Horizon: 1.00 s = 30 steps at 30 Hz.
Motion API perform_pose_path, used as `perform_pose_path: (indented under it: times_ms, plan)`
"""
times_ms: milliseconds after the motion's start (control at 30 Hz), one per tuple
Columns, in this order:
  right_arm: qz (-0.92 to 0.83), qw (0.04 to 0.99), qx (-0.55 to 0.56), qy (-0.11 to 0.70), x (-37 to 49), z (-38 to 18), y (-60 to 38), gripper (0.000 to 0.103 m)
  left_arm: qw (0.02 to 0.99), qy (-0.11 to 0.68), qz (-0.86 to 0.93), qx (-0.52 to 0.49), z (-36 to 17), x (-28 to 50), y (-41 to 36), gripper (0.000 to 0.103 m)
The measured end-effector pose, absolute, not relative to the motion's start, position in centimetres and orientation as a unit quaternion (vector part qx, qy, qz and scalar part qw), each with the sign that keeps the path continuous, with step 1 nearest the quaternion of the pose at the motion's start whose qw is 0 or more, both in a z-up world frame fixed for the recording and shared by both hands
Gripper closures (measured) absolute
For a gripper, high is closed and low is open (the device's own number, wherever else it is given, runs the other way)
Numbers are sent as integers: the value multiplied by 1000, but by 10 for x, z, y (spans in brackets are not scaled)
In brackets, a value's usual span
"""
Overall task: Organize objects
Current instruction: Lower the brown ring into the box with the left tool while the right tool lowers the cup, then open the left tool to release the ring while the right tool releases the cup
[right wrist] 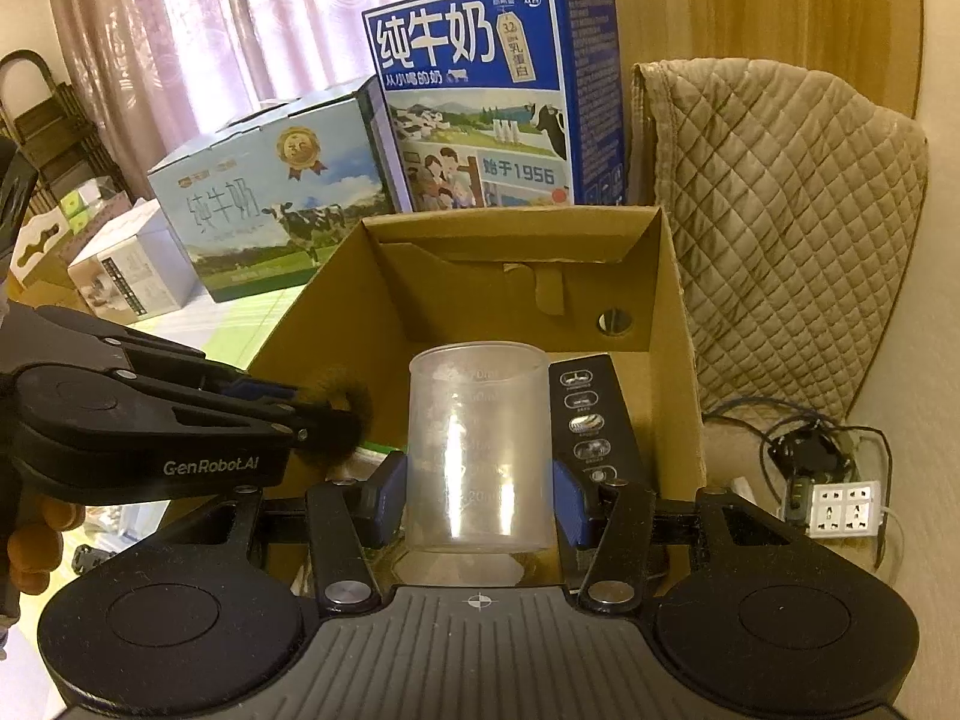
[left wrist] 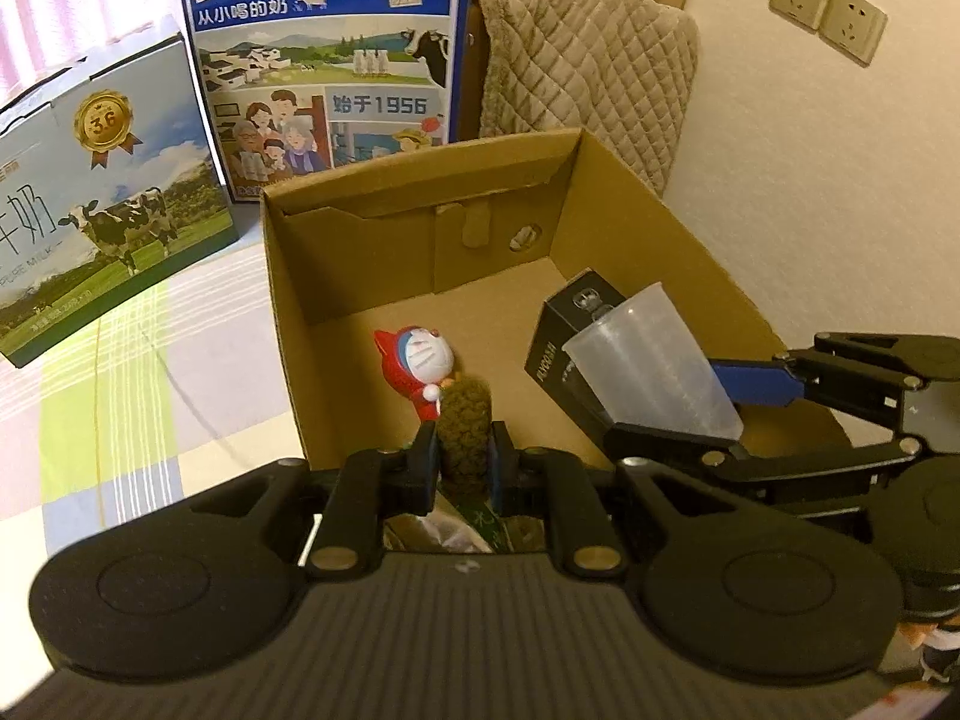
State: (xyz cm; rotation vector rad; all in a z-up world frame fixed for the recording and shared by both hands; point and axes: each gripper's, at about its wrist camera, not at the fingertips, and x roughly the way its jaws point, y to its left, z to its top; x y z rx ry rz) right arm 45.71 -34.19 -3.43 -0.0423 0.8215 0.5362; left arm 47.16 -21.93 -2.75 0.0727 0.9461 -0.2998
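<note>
An open cardboard box (left wrist: pixel 336 312) (right wrist: pixel 678 312) sits on the table. Inside lie a red and white cat figurine (left wrist: pixel 420 366) and a black carton (left wrist: pixel 564 324) (right wrist: pixel 591 414). My left gripper (left wrist: pixel 462 468) is shut on a brown fuzzy roll (left wrist: pixel 465 426) at the box's near edge; the right wrist view shows that roll (right wrist: pixel 345 414) as a dark fuzzy lump at the left gripper's tip. My right gripper (right wrist: pixel 480 495) is shut on a clear plastic measuring cup (right wrist: pixel 480 444) (left wrist: pixel 648 366), held over the box's right side beside the black carton.
Two milk cartons stand behind the box: a pale one (left wrist: pixel 102 222) (right wrist: pixel 270 198) and a tall blue one (left wrist: pixel 324 54) (right wrist: pixel 498 96). A quilted cushion (left wrist: pixel 582 60) (right wrist: pixel 780 228) leans at the back right. A power strip (right wrist: pixel 843 507) and cables lie right of the box.
</note>
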Motion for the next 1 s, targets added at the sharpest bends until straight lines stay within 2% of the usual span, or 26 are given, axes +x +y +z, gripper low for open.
perform_pose_path:
  times_ms: [67,200,1000]
  plan:
    - [256,882,-20,395,461,-35,-341,55,881,449,-144,34,-27,474,-219,79]
    - [256,880,-21,399,466,-38,-340,55,883,446,-141,37,-27,476,-217,74]
    - [251,885,-43,390,476,-48,-333,54,883,448,-133,43,-31,475,-210,67]
